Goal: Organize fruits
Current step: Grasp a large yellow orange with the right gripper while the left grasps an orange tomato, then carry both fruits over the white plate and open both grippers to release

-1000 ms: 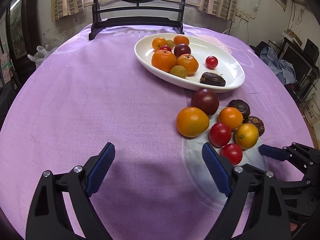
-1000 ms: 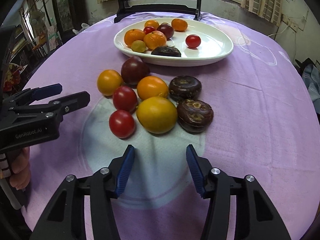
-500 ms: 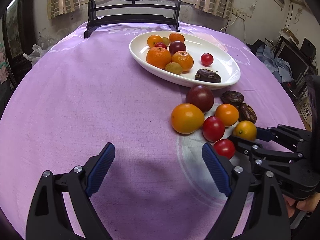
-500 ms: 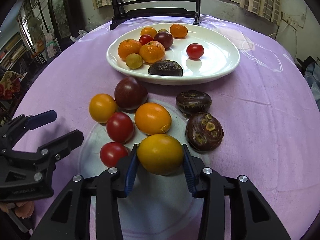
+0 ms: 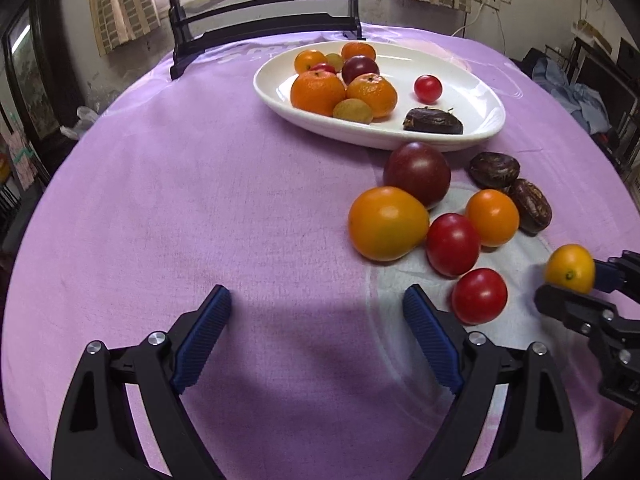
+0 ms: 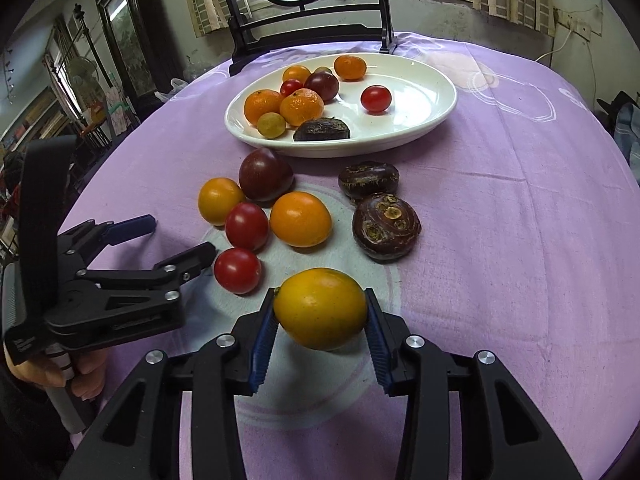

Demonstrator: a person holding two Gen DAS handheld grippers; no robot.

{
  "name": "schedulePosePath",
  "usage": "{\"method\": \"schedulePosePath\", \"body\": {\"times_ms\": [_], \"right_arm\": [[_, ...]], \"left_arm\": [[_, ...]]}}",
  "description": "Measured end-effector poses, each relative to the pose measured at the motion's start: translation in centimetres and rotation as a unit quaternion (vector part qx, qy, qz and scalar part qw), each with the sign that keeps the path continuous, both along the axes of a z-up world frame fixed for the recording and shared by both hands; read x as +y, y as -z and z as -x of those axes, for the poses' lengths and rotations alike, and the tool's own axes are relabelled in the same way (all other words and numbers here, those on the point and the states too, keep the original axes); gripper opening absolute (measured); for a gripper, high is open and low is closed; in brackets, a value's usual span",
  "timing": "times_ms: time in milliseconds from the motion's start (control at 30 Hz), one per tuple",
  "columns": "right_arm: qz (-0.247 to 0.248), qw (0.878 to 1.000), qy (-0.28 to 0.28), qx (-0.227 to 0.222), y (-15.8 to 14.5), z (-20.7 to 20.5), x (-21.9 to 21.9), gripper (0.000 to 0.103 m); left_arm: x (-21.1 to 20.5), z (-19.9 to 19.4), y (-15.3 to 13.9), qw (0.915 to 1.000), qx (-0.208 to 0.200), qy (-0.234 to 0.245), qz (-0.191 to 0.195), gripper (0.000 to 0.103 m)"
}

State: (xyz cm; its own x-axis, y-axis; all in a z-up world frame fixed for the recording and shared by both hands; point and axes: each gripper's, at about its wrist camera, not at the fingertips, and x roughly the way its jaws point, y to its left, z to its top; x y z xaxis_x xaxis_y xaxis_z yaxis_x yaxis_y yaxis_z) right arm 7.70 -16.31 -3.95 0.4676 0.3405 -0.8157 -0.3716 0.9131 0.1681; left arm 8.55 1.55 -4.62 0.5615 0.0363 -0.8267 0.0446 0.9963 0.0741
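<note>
Left wrist view first: the left gripper (image 5: pixel 316 340) hangs wide open over bare purple cloth (image 5: pixel 200 208) with nothing between its jaws, same as a second ago. What's new is off at the right edge, where the yellow fruit (image 5: pixel 570 269) now sits pinched in the tips of the right gripper (image 5: pixel 576 286), pulled away from the pile of 7 loose fruits it was in a second ago.

Right wrist view: the right gripper (image 6: pixel 320 326) has just closed its jaws, and its 2 blue pads are now clenched on the yellow fruit (image 6: pixel 321 308), which looks raised just off the cloth. So I'd say the pick is done and the carry to the white plate (image 6: pixel 420 128) comes next. The fruit is a bit oval, long axis running across from pad to pad, with its stem end at the left pad.
</note>
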Motion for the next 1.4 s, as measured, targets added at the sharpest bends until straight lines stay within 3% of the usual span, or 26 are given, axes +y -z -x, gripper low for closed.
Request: {"method": "schedulePosePath", "body": {"times_ms": [333,367,400,467,600,733,967,1200,1400], "right_arm": [[-0.01,1.0,0.005,0.006,0.0,0.2,-1.0,0.042],[-0.01,1.0,0.005,0.005,0.0,0.2,-1.0,0.042],[-0.009,1.0,0.005,0.005,0.0,0.2,-1.0,0.042],[-0.009,1.0,0.004,0.003,0.0,0.3,-1.0,0.042],[-0.013,1.0,0.005,0.001,0.1,0.3,-1.1,0.042],[-0.025,1.0,0.016,-0.011,-0.9,0.5,-1.7,0.042],[0.0,0.997,0.007,-0.072,-4.8,0.4,-1.5,0.042],[0.027,0.993,0.006,-0.117,-7.8,-3.7,-0.8,0.042],[0.037,0.994,0.007,-0.103,-6.5,-8.5,0.8,0.042]], "left_arm": [[-2.4,-2.7,-0.1,0.9975,-0.027,0.05,-0.042,0.081],[-2.6,-2.8,-0.2,0.9971,-0.03,0.056,-0.041,0.075],[-2.8,-2.8,-0.3,0.9968,-0.028,0.069,-0.029,0.06],[-3.1,-2.7,-0.4,0.9958,-0.021,0.09,-0.006,0.042],[-3.6,-2.1,-0.5,0.9948,-0.022,0.096,-0.026,0.041],[-2.7,-1.1,-1.7,0.996,-0.009,0.089,-0.001,0.041],[-1.4,-1.3,-6.6,0.9953,-0.046,0.076,0.038,0.041],[-0.9,-5.5,-9.8,0.9944,-0.072,0.043,0.065,0.041],[-1.2,-10.6,-8.2,0.9966,-0.046,0.015,0.066,0.041]]}}
